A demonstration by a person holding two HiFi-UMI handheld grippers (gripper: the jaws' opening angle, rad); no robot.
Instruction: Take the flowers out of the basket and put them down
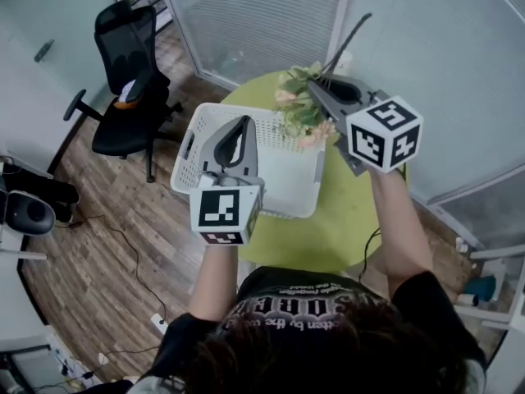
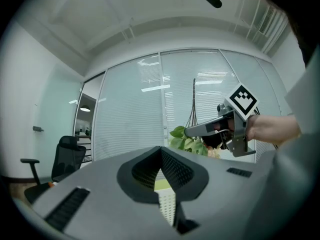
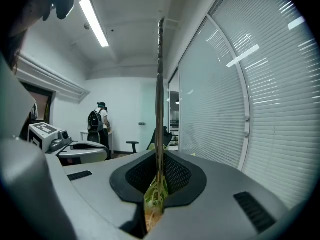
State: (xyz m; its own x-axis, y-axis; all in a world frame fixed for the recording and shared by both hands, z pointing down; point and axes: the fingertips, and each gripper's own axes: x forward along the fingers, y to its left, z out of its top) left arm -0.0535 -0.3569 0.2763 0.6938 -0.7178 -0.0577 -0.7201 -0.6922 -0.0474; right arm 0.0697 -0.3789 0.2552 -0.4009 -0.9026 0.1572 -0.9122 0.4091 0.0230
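The right gripper (image 1: 321, 91) pinches the flowers (image 1: 299, 113) by thin stems (image 3: 160, 84). The blooms, at upper centre, could slip or snag the basket (image 1: 190, 150). The left gripper (image 1: 243, 123) is closed and empty.

Flowers (image 1: 302, 109): pink and cream blooms with green leaves, hanging below the right tongs (image 1: 316, 89), which are pinching their dark stems, over the basket's (image 1: 184, 150) far right corner. The basket, white perforated plastic, is sitting on the green worktop (image 1: 344, 220), overhanging its left edge.

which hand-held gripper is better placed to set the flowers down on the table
Right. The right hand-held gripper is shut on the flowers by their stems, at the basket rim, near bare green table. The left hand-held gripper is shut and empty over it.
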